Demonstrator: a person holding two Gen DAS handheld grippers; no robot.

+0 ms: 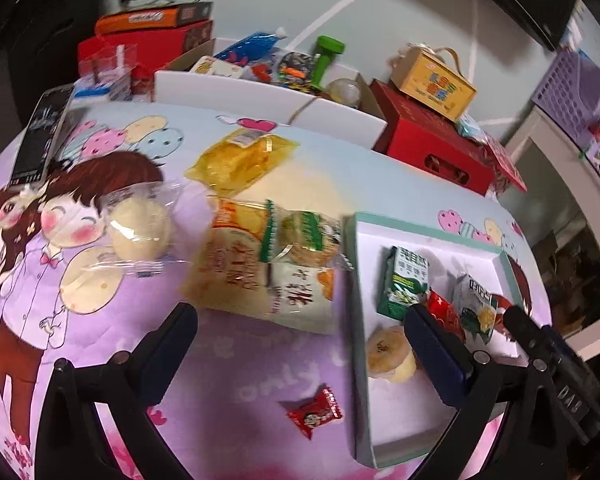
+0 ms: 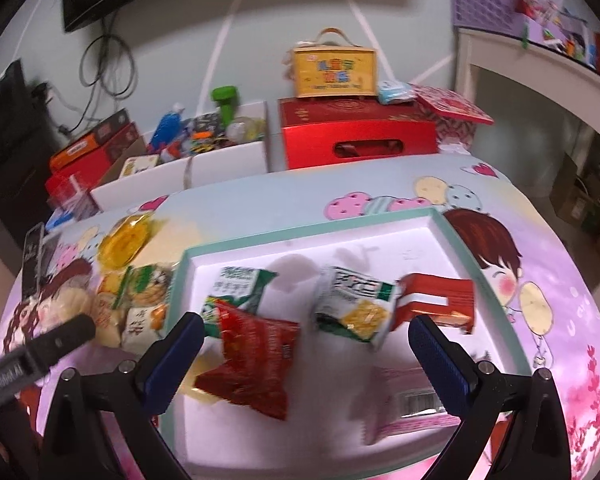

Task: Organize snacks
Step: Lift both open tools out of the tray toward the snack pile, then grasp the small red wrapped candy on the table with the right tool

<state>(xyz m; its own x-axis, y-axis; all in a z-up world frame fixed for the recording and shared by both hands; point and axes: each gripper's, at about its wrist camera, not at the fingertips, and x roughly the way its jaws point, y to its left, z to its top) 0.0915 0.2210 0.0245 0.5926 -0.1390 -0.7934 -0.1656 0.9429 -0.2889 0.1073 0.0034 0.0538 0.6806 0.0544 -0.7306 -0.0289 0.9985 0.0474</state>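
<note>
Both tools stand wide open and empty: the left tool (image 1: pixel 300 344) hangs over the cartoon-printed worktop (image 1: pixel 228 360), the right tool (image 2: pixel 306 340) over the teal-rimmed tray (image 2: pixel 308 220). In the tray lie a green packet (image 2: pixel 236 284), a red packet (image 2: pixel 252 360), a white-and-yellow packet (image 2: pixel 356 304) and a red-and-white one (image 2: pixel 436 300). Left of the tray sit piled pastry packs (image 1: pixel 268 256), and a small red candy (image 1: pixel 315 411) lies alone nearby
</note>
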